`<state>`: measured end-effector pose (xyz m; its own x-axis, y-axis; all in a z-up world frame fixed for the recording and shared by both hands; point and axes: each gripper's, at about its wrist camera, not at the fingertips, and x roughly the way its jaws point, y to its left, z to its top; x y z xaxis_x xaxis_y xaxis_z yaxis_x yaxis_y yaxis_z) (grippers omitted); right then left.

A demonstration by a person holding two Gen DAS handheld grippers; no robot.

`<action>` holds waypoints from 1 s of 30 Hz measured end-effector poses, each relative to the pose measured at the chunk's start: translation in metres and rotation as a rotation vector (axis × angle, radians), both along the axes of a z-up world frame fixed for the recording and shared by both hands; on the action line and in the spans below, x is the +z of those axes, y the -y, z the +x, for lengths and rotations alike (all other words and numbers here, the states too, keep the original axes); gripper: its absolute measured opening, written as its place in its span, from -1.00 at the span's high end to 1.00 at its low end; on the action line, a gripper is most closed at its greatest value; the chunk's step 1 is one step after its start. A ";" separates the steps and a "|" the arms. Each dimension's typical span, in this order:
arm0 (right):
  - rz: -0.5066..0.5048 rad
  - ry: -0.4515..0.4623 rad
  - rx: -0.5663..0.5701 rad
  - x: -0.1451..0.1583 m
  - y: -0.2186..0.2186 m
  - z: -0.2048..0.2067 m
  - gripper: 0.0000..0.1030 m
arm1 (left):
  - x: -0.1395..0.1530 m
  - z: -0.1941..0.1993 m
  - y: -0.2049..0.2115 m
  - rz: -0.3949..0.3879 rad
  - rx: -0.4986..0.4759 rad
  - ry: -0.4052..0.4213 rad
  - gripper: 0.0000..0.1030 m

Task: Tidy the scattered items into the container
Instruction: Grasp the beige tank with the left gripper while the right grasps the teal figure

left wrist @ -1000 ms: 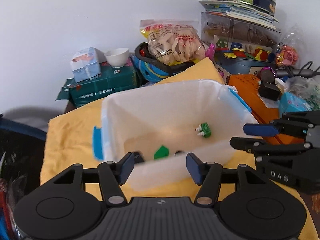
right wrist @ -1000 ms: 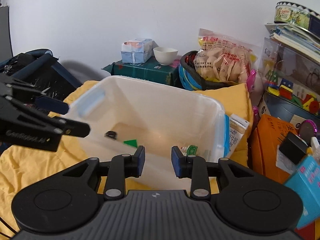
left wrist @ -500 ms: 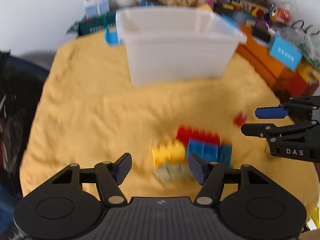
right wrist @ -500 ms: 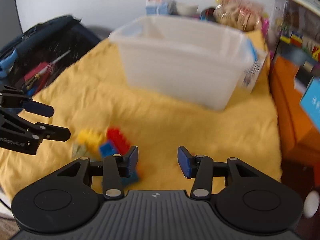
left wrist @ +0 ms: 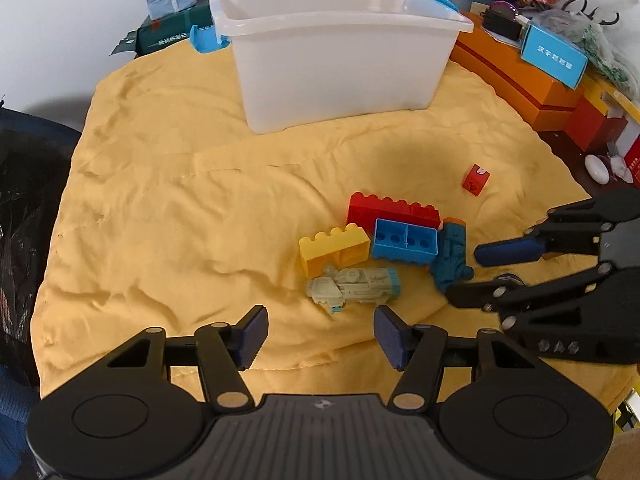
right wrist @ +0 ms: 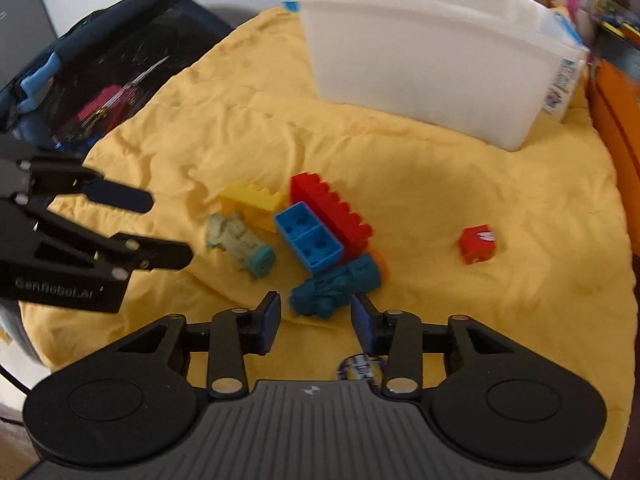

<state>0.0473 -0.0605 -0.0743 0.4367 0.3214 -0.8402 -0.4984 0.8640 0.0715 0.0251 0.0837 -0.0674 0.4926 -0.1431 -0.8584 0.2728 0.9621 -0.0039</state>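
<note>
A white plastic bin (left wrist: 340,52) stands at the far side of a yellow cloth (left wrist: 180,200); it also shows in the right wrist view (right wrist: 432,68). Near me lie a red brick (left wrist: 392,210), a yellow brick (left wrist: 334,248), a blue brick (left wrist: 404,242), a pale toy vehicle (left wrist: 352,286), a teal toy vehicle (left wrist: 452,256) and a small red cube (left wrist: 476,180). My left gripper (left wrist: 320,336) is open, just short of the pale toy. My right gripper (right wrist: 316,322) is open, just short of the teal toy (right wrist: 336,286).
Orange boxes (left wrist: 516,80) and clutter line the right side. A green box (left wrist: 168,34) and a tissue pack stand behind the bin. A dark mesh bag (right wrist: 100,80) lies left of the cloth. A small round metallic object (right wrist: 358,366) lies under my right gripper.
Both grippers have pulled back from over the bin and dropped low toward the pile of toys on the cloth. Both stay open.
</note>
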 end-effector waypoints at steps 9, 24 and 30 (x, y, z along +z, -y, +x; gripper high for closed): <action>-0.044 0.053 -0.098 -0.014 0.006 0.000 0.38 | -0.006 0.026 0.013 0.045 -0.279 -0.045 -0.20; -0.048 0.070 -0.131 -0.002 0.036 -0.017 0.34 | -0.030 0.037 0.021 0.014 -0.327 -0.166 0.36; -0.039 0.072 -0.140 -0.002 0.038 -0.008 0.09 | -0.022 0.011 0.030 -0.064 -0.258 -0.116 0.33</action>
<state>0.0391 -0.0987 -0.0759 0.5346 0.2208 -0.8157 -0.3754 0.9269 0.0049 0.0362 0.0535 -0.0893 0.3318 -0.3070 -0.8920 0.5026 0.8577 -0.1082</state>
